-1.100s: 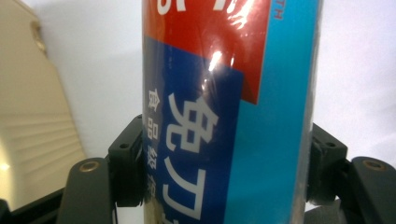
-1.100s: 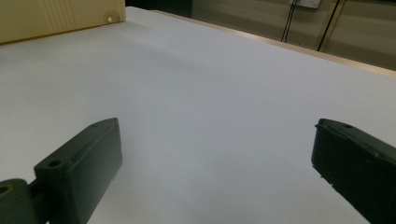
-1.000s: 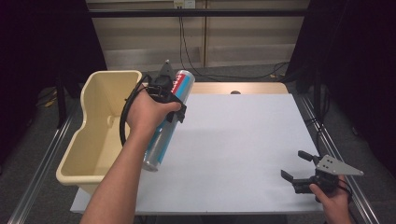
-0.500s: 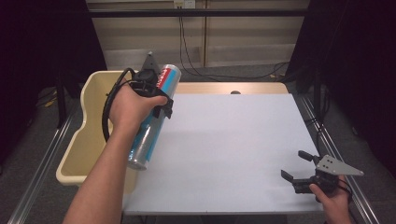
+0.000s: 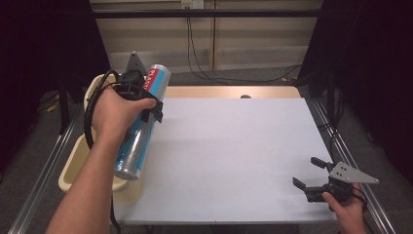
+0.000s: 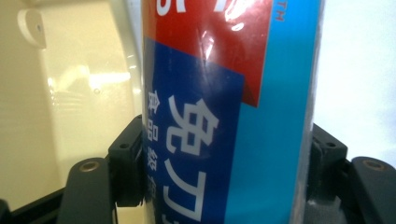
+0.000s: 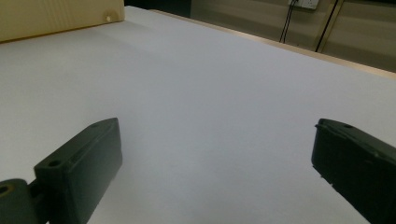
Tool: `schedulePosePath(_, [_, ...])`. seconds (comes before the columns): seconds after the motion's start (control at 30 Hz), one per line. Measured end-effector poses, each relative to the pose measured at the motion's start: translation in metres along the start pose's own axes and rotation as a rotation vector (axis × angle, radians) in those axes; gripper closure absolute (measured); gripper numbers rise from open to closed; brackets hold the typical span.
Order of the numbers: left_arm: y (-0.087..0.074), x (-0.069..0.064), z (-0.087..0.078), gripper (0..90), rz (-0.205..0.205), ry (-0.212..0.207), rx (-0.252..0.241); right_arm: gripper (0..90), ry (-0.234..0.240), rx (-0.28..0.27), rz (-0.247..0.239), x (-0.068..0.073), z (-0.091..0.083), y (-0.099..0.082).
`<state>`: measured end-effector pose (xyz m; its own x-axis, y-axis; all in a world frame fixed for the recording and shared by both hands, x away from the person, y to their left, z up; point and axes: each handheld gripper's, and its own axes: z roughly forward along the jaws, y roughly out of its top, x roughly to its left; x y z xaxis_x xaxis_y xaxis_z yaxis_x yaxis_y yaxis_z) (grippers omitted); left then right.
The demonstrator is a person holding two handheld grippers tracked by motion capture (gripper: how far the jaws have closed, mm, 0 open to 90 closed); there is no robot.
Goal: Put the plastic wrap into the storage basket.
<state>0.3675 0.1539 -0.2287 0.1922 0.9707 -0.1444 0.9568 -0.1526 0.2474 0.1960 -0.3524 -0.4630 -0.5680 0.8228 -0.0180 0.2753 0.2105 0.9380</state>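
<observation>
Left claw [image 5: 146,105] clamped on tube [image 5: 141,124], hand hiding its middle, right claw [image 5: 311,173] apart

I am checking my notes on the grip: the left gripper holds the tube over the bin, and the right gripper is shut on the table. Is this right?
One detail is wrong: the right gripper is open, its jaws wide apart with nothing between them, as the right gripper view shows. The rest stands: the left gripper holds the tube over the bin, beside the table.
</observation>
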Motion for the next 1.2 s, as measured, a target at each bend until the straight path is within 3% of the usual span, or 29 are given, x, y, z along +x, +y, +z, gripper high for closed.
schedulePosePath(0.3, [-0.009, 0.021, -0.009, 31.8, -0.041, 0.013, -0.002, 1.3, 0.002, 0.002, -0.003, 0.001, 0.000, 0.000])
schedulePosePath(0.8, [-0.035, 0.074, -0.009, 31.8, -0.139, 0.031, 0.006, 1.3, 0.006, -0.001, -0.002, 0.001, 0.002, 0.002])
schedulePosePath(1.2, [-0.046, 0.091, 0.005, 31.8, -0.178, 0.041, 0.024, 1.3, 0.013, -0.005, -0.009, 0.001, 0.003, 0.003])
